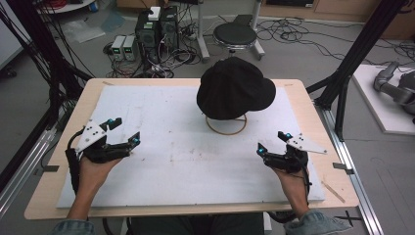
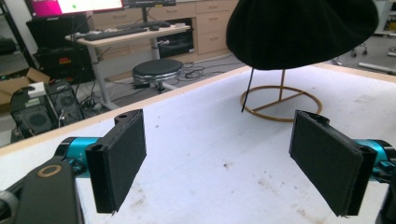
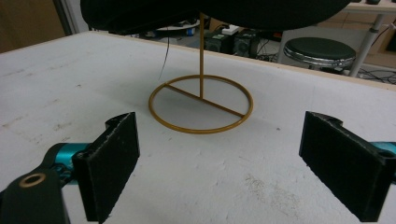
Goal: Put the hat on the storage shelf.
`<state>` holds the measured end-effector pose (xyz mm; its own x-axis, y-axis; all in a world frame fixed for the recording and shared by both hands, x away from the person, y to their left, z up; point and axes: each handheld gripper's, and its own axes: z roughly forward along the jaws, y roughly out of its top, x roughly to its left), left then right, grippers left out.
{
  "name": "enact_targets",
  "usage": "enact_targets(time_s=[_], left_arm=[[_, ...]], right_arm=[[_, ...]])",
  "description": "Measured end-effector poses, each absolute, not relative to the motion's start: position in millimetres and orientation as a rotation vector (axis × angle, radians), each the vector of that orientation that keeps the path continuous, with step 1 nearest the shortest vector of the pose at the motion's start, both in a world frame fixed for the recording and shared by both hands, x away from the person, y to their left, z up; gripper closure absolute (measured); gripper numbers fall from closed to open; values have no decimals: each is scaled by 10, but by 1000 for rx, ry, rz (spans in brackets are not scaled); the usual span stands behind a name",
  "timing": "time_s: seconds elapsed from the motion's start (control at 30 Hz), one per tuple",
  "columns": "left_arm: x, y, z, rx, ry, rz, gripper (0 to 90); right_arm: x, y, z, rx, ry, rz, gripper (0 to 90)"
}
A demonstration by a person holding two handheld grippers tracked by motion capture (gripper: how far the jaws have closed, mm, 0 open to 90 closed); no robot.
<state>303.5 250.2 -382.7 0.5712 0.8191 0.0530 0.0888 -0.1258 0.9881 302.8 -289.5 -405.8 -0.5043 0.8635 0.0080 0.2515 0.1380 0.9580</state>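
Note:
A black cap (image 1: 235, 88) rests on a thin gold wire stand (image 1: 226, 125) at the back middle of the white board. The stand has a ring base (image 3: 201, 103) and an upright rod; the cap (image 2: 299, 28) hangs above it. My left gripper (image 1: 124, 131) sits low at the board's left side, jaws wide apart with nothing between them (image 2: 229, 163). Over the board's right side, my right gripper (image 1: 272, 141) is likewise open and empty (image 3: 224, 163). Both point toward the stand from well short of it.
The white board (image 1: 186, 161) lies on a wooden table (image 1: 44, 191). Beyond the far edge stand a black stool (image 1: 235, 35), computer cases and tangled cables on the floor. Black frame posts rise at both sides of the table.

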Motion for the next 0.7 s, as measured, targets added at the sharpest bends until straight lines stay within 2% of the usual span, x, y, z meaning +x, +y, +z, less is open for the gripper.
enact_targets(time_s=[0.7], left_arm=[[3033, 2603, -3932, 1602, 813, 759, 187]], right_arm=[[3029, -2886, -4065, 1064, 1853, 1375, 119]])
